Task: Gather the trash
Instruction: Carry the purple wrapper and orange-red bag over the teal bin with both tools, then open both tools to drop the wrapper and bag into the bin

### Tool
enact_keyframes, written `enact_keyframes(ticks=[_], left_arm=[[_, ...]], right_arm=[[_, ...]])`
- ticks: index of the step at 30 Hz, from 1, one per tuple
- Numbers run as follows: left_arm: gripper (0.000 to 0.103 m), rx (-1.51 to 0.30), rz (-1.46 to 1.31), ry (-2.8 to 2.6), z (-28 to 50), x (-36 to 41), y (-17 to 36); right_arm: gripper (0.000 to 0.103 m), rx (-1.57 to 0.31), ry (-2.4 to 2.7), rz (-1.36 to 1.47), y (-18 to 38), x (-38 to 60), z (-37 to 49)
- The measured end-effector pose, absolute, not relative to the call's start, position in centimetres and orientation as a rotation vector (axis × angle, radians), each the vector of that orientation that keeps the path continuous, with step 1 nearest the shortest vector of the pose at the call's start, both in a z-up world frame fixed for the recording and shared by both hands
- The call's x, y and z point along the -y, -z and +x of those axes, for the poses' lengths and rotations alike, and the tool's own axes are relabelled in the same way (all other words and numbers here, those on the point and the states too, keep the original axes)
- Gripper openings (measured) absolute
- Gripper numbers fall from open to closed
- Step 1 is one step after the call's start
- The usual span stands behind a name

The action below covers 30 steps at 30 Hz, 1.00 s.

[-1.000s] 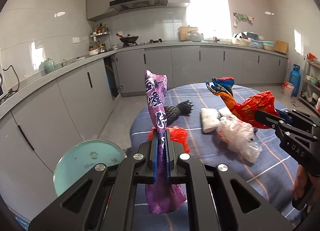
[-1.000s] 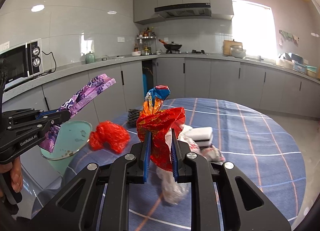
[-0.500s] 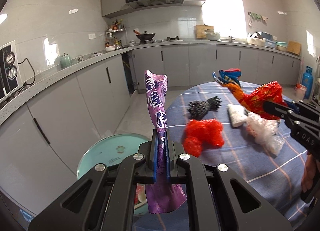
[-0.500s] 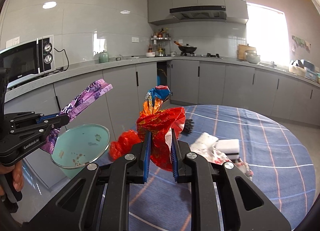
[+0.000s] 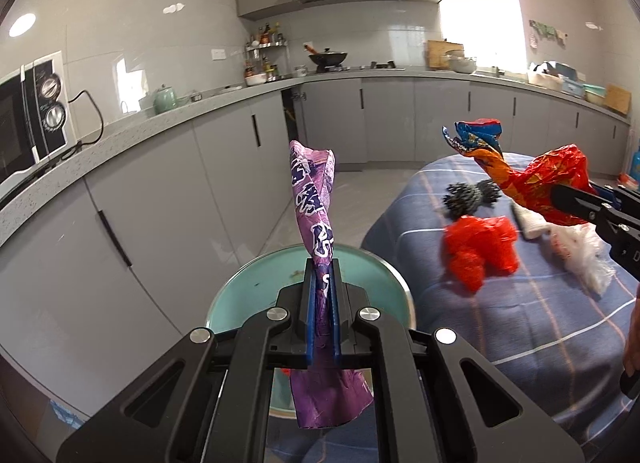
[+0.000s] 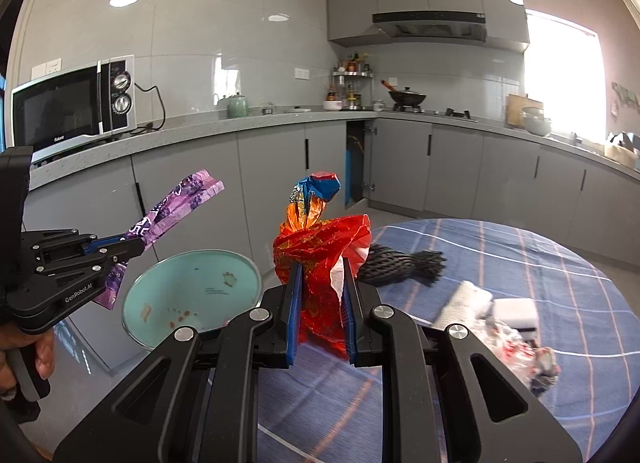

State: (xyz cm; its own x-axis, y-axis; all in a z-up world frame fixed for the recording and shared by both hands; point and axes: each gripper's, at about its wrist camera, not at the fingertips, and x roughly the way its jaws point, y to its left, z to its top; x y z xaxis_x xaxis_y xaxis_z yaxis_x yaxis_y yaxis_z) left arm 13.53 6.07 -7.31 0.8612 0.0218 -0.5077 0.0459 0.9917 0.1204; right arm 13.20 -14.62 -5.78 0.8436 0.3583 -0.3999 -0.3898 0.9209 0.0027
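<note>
Left gripper (image 5: 323,275) – purple wrapper (image 5: 314,207) upright

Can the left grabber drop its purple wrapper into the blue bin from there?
Probably yes. The left gripper, shut on the purple wrapper, hangs right above the open teal bin, and nothing sits between them.

Gripped purple wrapper (image 5: 316,223), red wrapper (image 6: 320,255)

Microwave (image 6: 74,105) on grey counter (image 6: 240,123), wok (image 6: 408,97), kettle (image 6: 239,106)
</note>
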Motion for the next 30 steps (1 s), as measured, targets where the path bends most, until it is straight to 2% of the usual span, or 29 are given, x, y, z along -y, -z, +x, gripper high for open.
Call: enact_keyframes(ticks=[15, 30], left_arm=[[0.006, -0.539, 0.101, -0.086, 14.0, -10.9, 7.9], [0.007, -0.561, 0.089, -0.098, 14.6, -11.8, 8.4]], right_arm=[[0.018, -0.422, -0.480, -0.102, 6.4, 9.5, 14.7], [0.019, -0.457, -0.545, -0.140, 7.8, 5.5, 16.1]])
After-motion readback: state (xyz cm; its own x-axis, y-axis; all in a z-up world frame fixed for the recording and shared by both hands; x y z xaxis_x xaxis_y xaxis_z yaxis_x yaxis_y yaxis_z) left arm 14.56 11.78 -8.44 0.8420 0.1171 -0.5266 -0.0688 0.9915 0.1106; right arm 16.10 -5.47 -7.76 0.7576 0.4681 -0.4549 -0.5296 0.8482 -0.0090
